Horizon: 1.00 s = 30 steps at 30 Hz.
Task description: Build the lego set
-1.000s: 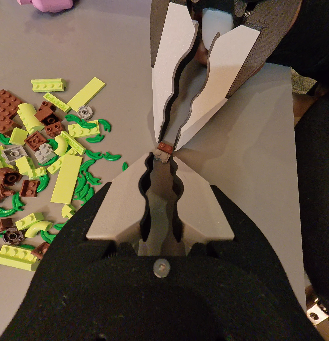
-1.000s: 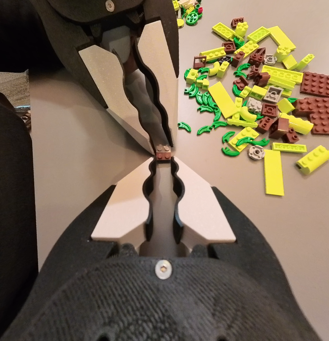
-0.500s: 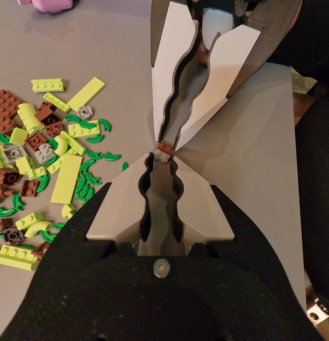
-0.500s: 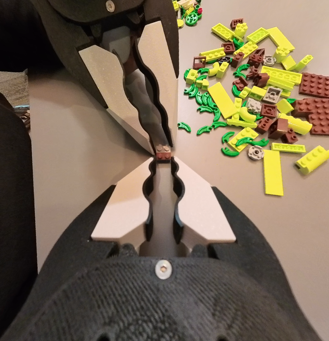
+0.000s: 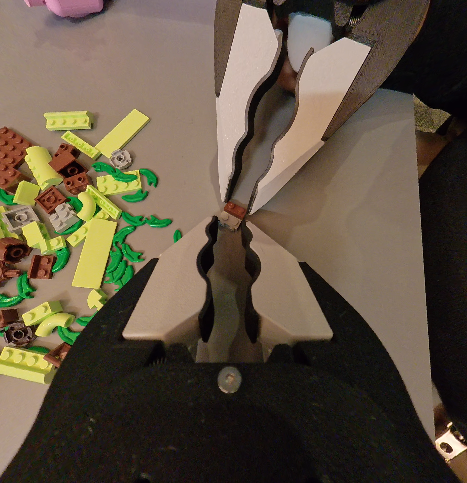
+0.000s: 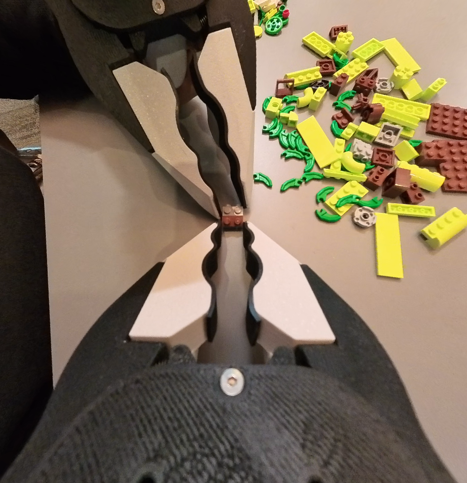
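My left gripper [image 5: 229, 224] is shut on a small grey brick [image 5: 230, 222]. My right gripper [image 6: 232, 224] is shut on a small brown brick [image 6: 232, 221]. The two grippers meet tip to tip above the grey table, and the brown brick [image 5: 236, 210] and the grey brick [image 6: 232, 210] are pressed side by side. In the left wrist view the right gripper [image 5: 237, 203] comes in from the top. In the right wrist view the left gripper [image 6: 231, 207] comes in from the top.
A pile of loose lime, brown, grey and green Lego pieces [image 5: 57, 222] lies on the table to the left; it also shows at the right of the right wrist view [image 6: 371, 146]. Brown plates [image 6: 457, 146] lie at its far side. A pink object [image 5: 70, 5] sits at the back. The table edge [image 5: 420, 235] runs close on the right. Less than 4 cm separates the two grippers' tips. Left tips and right tips are each some 25 centimeters from the pink object [image 5: 70, 5].
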Available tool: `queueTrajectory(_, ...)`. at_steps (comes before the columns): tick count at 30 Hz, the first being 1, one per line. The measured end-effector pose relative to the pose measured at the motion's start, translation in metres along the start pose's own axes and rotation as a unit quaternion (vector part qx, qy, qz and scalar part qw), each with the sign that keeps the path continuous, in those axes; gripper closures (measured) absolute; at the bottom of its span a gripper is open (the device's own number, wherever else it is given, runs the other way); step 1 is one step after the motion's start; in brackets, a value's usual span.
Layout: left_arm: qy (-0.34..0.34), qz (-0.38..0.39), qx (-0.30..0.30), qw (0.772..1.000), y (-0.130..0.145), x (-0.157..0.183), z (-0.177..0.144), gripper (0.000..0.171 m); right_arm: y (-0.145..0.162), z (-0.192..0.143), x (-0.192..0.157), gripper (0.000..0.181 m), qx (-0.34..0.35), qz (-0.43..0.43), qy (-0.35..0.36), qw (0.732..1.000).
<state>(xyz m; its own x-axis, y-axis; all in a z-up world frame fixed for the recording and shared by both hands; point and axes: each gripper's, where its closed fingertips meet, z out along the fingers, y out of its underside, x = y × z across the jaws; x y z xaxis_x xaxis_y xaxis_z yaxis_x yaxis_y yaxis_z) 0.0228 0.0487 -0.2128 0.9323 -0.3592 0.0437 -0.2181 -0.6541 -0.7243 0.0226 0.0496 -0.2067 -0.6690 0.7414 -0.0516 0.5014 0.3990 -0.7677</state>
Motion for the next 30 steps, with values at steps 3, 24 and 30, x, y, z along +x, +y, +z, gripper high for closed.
queueTrajectory(3, 0.0, 0.0, 0.0, 1.0, 0.0, 0.0, 0.0, 0.156, -0.0026, -0.0004, -0.0011, 0.168, 0.007, -0.003, -0.002, 1.0)
queueTrajectory(24, -0.002, 0.002, 0.0, 1.0, 0.0, -0.0001, 0.0, 0.156, -0.0043, -0.0015, 0.0001, 0.161, 0.014, 0.002, -0.002, 1.0)
queueTrajectory(30, -0.001, 0.001, 0.0, 1.0, 0.0001, -0.0001, 0.0001, 0.156, -0.009, -0.0049, -0.0004, 0.164, 0.032, 0.002, -0.002, 0.999)
